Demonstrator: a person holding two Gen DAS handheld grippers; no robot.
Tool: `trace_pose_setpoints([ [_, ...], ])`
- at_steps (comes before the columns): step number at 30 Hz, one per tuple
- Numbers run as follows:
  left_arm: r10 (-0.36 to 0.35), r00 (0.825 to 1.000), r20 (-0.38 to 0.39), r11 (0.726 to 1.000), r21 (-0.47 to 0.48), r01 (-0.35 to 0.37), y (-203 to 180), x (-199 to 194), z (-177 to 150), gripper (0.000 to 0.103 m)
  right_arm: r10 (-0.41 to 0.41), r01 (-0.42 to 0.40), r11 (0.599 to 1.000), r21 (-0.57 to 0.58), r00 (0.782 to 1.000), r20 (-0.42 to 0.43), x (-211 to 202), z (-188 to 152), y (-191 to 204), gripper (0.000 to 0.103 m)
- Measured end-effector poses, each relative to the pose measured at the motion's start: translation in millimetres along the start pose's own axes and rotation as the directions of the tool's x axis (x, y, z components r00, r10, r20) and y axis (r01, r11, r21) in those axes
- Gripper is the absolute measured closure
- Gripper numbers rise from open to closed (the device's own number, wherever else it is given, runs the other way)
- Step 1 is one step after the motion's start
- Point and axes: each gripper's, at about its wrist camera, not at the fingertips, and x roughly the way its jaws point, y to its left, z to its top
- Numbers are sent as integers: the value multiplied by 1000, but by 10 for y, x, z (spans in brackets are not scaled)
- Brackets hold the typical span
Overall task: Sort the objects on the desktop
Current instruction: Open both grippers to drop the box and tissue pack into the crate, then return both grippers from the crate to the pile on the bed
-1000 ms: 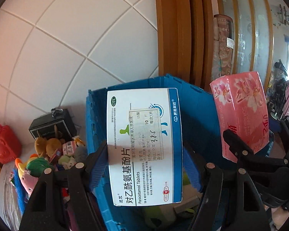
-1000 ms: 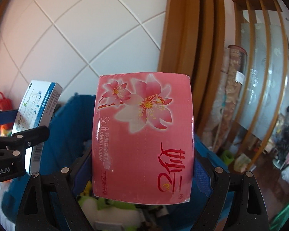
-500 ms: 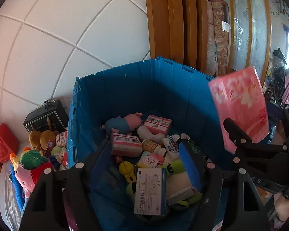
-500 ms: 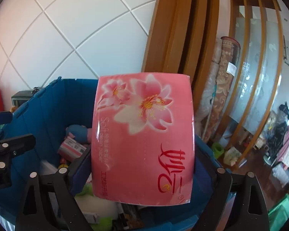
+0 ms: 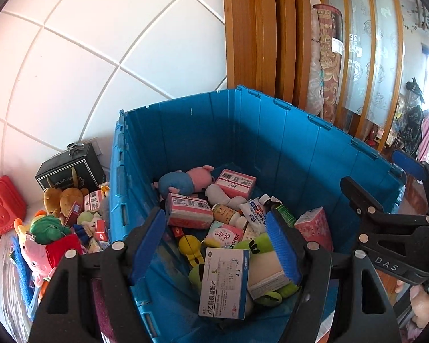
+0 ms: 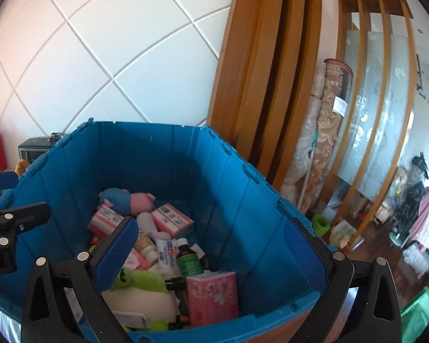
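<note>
A blue plastic crate (image 5: 300, 148) holds several boxes, bottles and plush toys; it also shows in the right wrist view (image 6: 243, 200). The white-and-blue tablet box (image 5: 224, 283) lies on top of the pile, below my open, empty left gripper (image 5: 214, 245). The pink tissue pack (image 6: 213, 297) stands in the crate's near right corner, below my open, empty right gripper (image 6: 211, 254); it also shows in the left wrist view (image 5: 314, 230). Both grippers hover over the crate's near edge.
Left of the crate lie a heap of plush toys (image 5: 51, 225), a black box (image 5: 71, 168) and a red case (image 5: 1, 205) against the white tiled wall. A wooden door frame (image 5: 257, 34) and rolled rugs (image 5: 326, 63) stand behind the crate.
My left gripper opened first and the tablet box dropped into the crate. My right gripper then opened and the pink tissue pack fell into the crate. Both cameras now tilt down.
</note>
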Motion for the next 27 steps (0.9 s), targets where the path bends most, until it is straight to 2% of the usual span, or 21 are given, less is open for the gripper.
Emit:
trace_pose_setpoints([
  [10, 34, 997, 68, 996, -79, -28, 408, -353, -161, 31, 57, -56, 998, -5, 998, 7, -159, 33, 243, 0],
  [15, 111, 988, 108, 986, -137, -95, 765, -575, -286, 31, 149, -150, 989, 7, 987, 63, -358, 145, 486, 0],
  [19, 181, 976, 119, 970, -184, -157, 1129, -750, -445, 31, 243, -244, 970, -1, 962, 127, -562, 264, 778, 0],
  [22, 234, 966, 114, 953, -225, -204, 1486, -879, -603, 31, 320, -323, 946, -8, 934, 159, -692, 346, 1066, 0],
  [27, 343, 936, 77, 902, -307, -305, 2257, -1098, -975, 31, 454, -458, 889, -8, 879, 144, -767, 430, 1731, 0],
])
